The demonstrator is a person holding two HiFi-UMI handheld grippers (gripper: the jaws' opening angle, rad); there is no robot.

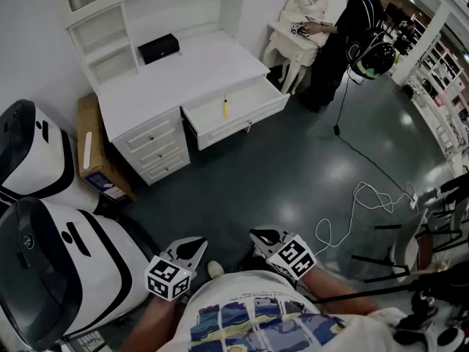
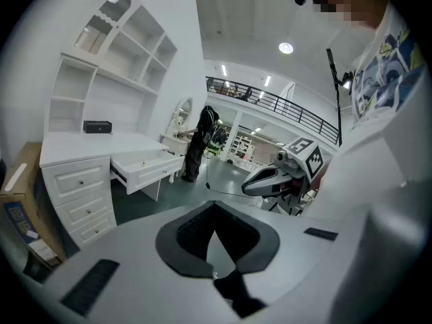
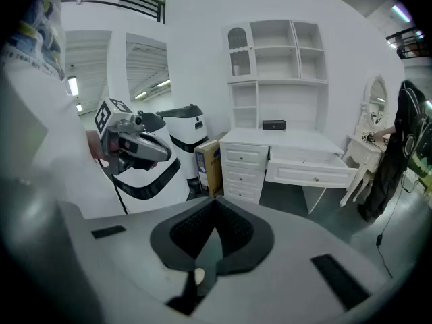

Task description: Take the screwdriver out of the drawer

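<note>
We hold the left gripper (image 1: 198, 244) and the right gripper (image 1: 256, 235) low by our chest, well apart from the desk (image 1: 198, 68), both clenched on nothing. The yellow screwdriver (image 1: 226, 108) lies in the open drawer (image 1: 245, 122), about midway along it, under the desk's front edge at the right. A person (image 1: 344, 35) in black stands beyond the desk's right corner.

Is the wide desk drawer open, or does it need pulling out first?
Open. The drawer juts out from the desk, inside exposed, with the yellow screwdriver lying in it.
</note>
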